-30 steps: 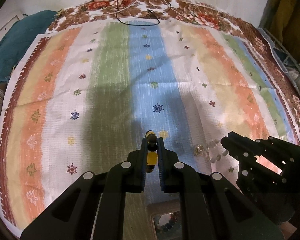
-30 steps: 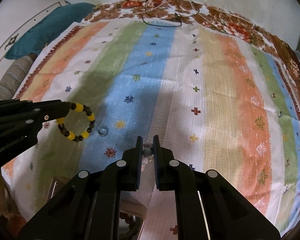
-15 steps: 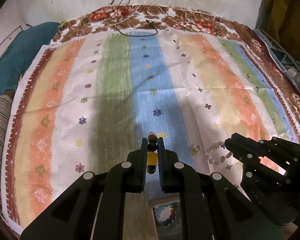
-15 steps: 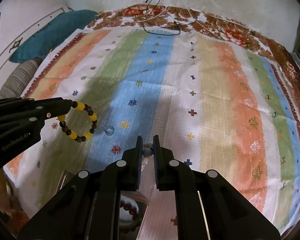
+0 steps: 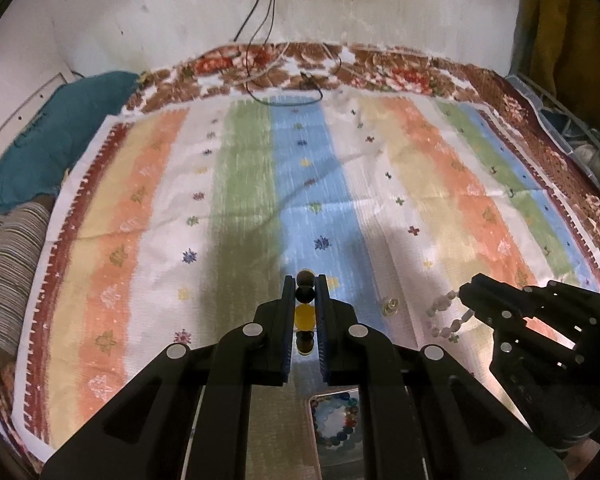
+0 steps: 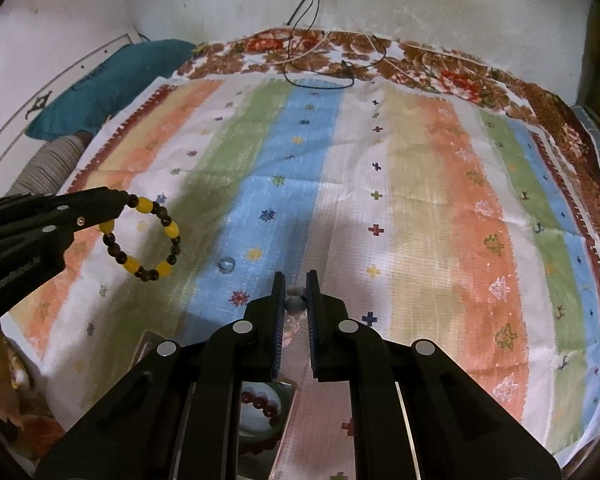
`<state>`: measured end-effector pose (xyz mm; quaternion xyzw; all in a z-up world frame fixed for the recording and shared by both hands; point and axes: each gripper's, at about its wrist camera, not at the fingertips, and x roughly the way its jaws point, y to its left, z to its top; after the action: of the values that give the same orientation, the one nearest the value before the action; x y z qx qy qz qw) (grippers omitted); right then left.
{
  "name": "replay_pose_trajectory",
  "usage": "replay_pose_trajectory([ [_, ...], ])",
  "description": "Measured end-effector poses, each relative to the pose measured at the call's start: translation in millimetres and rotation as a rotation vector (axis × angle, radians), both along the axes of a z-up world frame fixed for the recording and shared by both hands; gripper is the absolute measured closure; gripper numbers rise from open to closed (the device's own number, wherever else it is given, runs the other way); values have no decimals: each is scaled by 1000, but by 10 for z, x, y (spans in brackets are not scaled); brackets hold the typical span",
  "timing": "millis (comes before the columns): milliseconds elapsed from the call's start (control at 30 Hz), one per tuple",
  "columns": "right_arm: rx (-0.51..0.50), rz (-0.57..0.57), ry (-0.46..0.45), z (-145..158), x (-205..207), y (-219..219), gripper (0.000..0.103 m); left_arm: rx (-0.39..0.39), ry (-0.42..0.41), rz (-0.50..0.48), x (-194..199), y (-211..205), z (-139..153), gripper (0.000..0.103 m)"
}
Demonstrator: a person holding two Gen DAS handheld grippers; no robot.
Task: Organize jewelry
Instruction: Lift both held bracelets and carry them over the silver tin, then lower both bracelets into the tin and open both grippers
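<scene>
2 bracelets lifted, none put away yet

Left claw [image 5: 305,312] clamps the yellow-and-dark bracelet [image 6: 142,238]; right claw [image 6: 296,306] clamps the pale bracelet [image 5: 446,318]; ring [image 6: 226,265] left lower-center on cloth [image 6: 420,200].

Both grippers are rising away from the striped cloth [image 5: 244,184]. The left gripper [image 5: 305,312] is lifting the yellow-and-dark bead bracelet [image 6: 142,238] higher, and the right gripper [image 6: 296,306] is lifting the white bead bracelet [image 5: 446,316]. The wall [image 5: 380,8] is coming further into view.
</scene>
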<state>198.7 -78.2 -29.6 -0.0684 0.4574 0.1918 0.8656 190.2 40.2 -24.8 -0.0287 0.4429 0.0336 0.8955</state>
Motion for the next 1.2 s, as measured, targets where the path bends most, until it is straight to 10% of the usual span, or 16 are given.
replay_pose_trajectory([
  [1200, 39, 64, -94, 223, -764, -84, 92, 45, -124, -92, -895, -450, 199, 93],
])
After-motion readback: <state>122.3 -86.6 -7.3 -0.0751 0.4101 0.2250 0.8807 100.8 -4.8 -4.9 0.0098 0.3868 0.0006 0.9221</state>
